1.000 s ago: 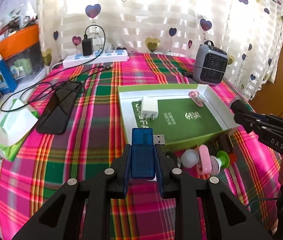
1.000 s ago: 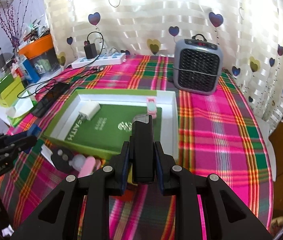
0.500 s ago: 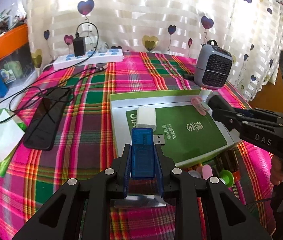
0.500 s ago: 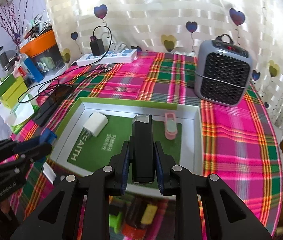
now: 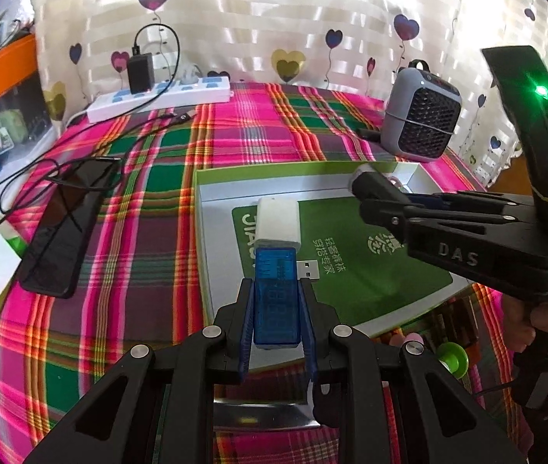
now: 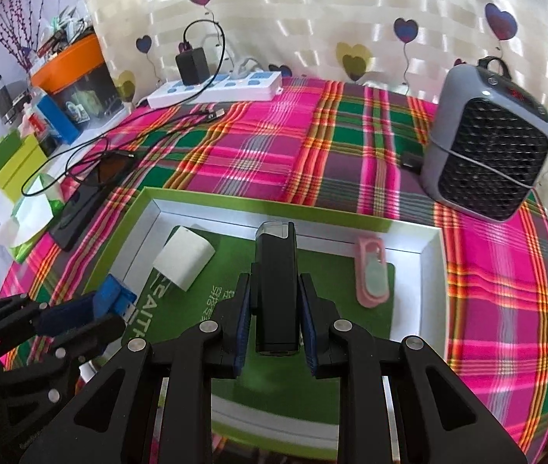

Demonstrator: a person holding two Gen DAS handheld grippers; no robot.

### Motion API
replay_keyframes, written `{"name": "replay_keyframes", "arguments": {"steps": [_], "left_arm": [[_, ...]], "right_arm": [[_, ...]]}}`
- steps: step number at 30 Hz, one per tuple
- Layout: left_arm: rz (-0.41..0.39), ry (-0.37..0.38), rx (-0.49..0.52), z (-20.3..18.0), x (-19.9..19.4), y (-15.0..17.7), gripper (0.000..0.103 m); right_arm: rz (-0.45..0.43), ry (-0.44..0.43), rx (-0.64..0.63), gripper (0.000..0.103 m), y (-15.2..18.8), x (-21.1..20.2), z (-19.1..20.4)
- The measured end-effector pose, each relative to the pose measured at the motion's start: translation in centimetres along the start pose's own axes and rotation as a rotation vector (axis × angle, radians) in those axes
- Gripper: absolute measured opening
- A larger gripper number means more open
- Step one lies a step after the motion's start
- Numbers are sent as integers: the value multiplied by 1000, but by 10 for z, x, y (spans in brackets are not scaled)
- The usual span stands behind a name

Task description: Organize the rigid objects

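My left gripper point(image 5: 276, 309) is clamped on a translucent blue USB tester point(image 5: 276, 301), plug sticking out at 3 o'clock. My right gripper point(image 6: 276, 311) pinches a slim black lighter point(image 6: 276, 290) over the green box tray point(image 6: 204, 201).

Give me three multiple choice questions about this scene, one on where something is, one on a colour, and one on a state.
1. Where does the white charger lie?
A. inside the green box
B. on the power strip
C. beside the heater

2. What colour is the USB stick in the left gripper?
A. red
B. blue
C. yellow

3. What is the state of the right gripper?
A. open and empty
B. shut on a black device
C. shut on the pink clip

Answers: 1 A, the charger rests on the box's green insert, within the white walls. 2 B, its translucent body is blue. 3 B, the pads press both sides of the black device, while the pink clip lies free in the box.
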State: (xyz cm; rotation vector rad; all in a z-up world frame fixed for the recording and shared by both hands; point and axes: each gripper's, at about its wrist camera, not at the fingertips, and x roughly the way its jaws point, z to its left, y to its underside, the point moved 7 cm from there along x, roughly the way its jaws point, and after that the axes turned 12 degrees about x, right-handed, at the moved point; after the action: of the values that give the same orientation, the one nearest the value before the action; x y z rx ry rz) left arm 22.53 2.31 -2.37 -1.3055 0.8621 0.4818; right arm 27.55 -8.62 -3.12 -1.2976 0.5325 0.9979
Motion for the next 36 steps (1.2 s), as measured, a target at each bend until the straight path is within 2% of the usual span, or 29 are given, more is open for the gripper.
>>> {"name": "replay_keyframes", "arguments": {"steps": [17, 36], "left_arm": [[31, 3, 5, 2, 19, 1, 21], [35, 5, 9, -1, 21, -1, 21]], "right_arm": [[63, 47, -5, 24, -8, 33, -7], [58, 48, -3, 24, -8, 36, -6]]}}
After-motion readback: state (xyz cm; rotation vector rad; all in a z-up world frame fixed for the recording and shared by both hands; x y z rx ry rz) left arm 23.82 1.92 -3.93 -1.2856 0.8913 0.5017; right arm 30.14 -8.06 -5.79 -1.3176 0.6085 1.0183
